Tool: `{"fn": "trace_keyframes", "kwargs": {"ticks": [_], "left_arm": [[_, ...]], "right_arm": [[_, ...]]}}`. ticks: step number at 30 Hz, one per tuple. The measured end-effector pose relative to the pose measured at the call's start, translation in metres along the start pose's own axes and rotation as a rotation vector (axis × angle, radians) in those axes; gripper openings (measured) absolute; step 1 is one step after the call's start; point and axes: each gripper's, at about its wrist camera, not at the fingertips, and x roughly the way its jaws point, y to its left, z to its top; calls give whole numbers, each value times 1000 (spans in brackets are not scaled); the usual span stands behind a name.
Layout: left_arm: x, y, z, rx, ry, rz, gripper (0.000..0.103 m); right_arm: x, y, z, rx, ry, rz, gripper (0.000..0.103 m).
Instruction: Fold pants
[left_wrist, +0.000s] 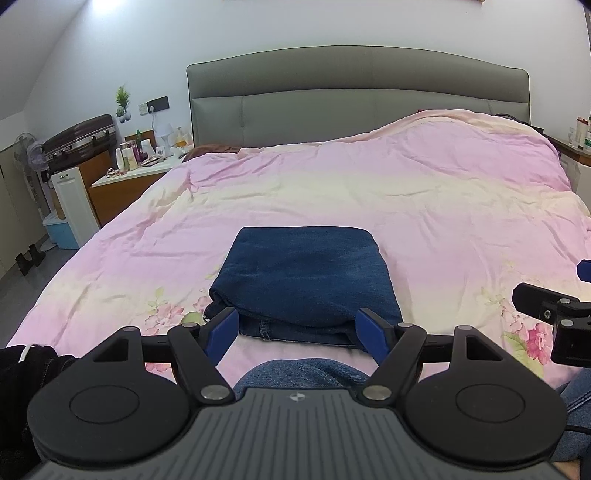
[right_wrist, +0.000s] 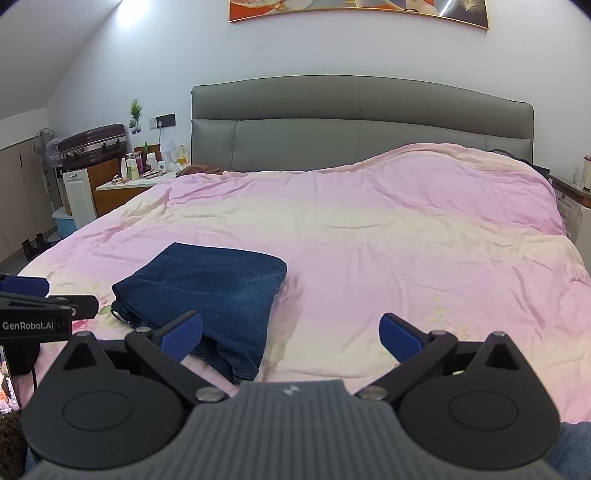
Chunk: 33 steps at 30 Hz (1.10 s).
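Note:
The blue denim pants (left_wrist: 303, 280) lie folded into a compact rectangle on the pink bedspread (left_wrist: 406, 206). My left gripper (left_wrist: 299, 328) is open, its blue fingertips either side of the pants' near edge, holding nothing. In the right wrist view the folded pants (right_wrist: 207, 288) lie to the left. My right gripper (right_wrist: 291, 334) is open and empty above the bedspread (right_wrist: 406, 258), its left fingertip over the pants' near right corner. The right gripper also shows at the right edge of the left wrist view (left_wrist: 554, 306).
A grey headboard (left_wrist: 354, 103) stands at the far end of the bed. A cluttered nightstand (left_wrist: 140, 173), a suitcase (left_wrist: 81, 140) and a fan (left_wrist: 29, 155) are at the left. A shelf with bottles (left_wrist: 580, 140) is at the right. My denim-clad knee (left_wrist: 299, 373) is close below.

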Motion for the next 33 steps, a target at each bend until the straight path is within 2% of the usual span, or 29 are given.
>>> {"fn": "trace_keyframes", "kwargs": {"ticks": [33], "left_arm": [[-10,-5,4,0,-16,-2,85]], "right_arm": [[-11,2,-1,-4,-24,7,98]]}}
